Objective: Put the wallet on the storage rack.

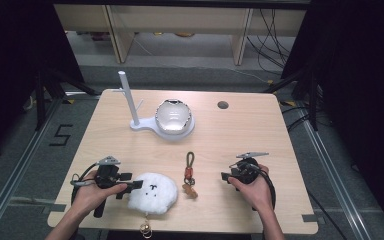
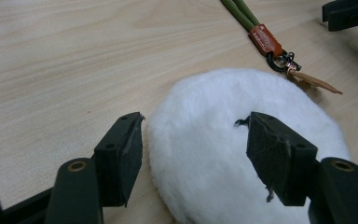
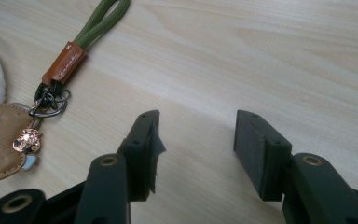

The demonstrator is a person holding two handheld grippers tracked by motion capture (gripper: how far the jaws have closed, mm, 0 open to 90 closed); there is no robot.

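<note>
The high view shows a small gold bell hanging at the white fluffy round plush, at its 6 o'clock. The left gripper lies low, jaws apart around the plush's edge. The right gripper gapes over bare table. The olive cord keychain with tan leather charm runs 12 to 6.

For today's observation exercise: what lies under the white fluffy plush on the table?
The white fluffy plush rests directly on the wooden table. A small gold bell pokes out at its near edge. Anything else beneath is covered by the plush and cannot be seen.
</note>
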